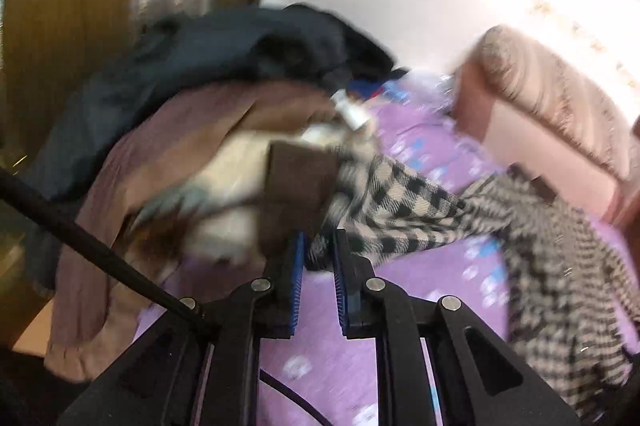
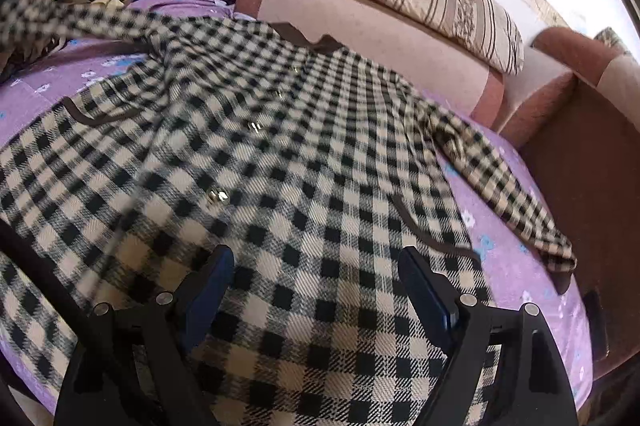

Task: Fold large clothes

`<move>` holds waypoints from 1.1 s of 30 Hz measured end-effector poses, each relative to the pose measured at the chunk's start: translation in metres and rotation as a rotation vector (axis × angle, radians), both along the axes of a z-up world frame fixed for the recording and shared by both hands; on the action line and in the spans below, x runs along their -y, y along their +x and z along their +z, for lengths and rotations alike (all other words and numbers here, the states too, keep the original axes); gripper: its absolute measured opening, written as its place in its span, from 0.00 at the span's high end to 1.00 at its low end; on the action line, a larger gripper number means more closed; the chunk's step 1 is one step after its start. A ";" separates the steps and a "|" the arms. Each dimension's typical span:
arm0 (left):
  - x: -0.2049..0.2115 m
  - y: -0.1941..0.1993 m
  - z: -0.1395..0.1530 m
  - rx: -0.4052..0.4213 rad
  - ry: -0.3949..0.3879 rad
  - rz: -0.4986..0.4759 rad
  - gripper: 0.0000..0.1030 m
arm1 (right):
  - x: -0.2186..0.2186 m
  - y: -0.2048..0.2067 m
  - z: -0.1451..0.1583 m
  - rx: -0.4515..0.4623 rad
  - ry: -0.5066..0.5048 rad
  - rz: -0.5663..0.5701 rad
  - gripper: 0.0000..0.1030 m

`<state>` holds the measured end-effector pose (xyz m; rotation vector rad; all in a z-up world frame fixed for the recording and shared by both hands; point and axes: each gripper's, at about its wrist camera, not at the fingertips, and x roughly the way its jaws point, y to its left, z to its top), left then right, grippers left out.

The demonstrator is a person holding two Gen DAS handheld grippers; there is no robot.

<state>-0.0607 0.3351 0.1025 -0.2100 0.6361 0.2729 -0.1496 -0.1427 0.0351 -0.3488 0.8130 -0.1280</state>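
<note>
Left wrist view: close, slanting down, facing clothes pile (image 1: 192, 97). Right: over coat (image 2: 280, 153). Both catch coat, purple sheet (image 1: 452, 274).

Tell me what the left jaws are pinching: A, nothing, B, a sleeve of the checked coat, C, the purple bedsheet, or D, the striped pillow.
B: in the left wrist view the left gripper has its blue pads nearly closed on a sleeve of the checked coat, lifted off the purple bedsheet.

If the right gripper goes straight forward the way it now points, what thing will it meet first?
Most likely the checked coat. The right gripper stands open just above the coat's lower front, and the cloth fills the whole way ahead between its fingers. How far above the fabric it hovers is hard to judge.
</note>
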 end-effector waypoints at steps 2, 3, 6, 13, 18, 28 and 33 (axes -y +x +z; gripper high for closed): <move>-0.006 -0.012 -0.009 -0.001 -0.012 0.042 0.83 | -0.013 0.002 0.012 0.021 0.014 0.047 0.15; -0.011 -0.017 -0.011 0.004 -0.037 0.063 0.80 | -0.024 0.006 0.019 0.032 0.019 0.082 0.15; -0.026 -0.031 -0.014 0.049 -0.141 0.140 0.54 | -0.066 0.029 0.036 0.039 0.034 0.187 0.15; -0.040 -0.029 -0.022 0.105 -0.394 0.402 0.31 | -0.235 0.112 0.046 -0.038 0.084 0.574 0.15; -0.048 -0.028 -0.038 0.077 -0.305 0.451 0.31 | -0.343 0.145 0.025 -0.089 -0.028 0.771 0.15; -0.083 -0.033 -0.058 0.070 -0.413 0.527 0.31 | -0.438 0.176 -0.029 -0.221 -0.147 0.937 0.64; -0.075 -0.025 -0.057 0.059 -0.403 0.498 0.31 | -0.423 0.196 0.026 -0.183 0.060 0.845 0.98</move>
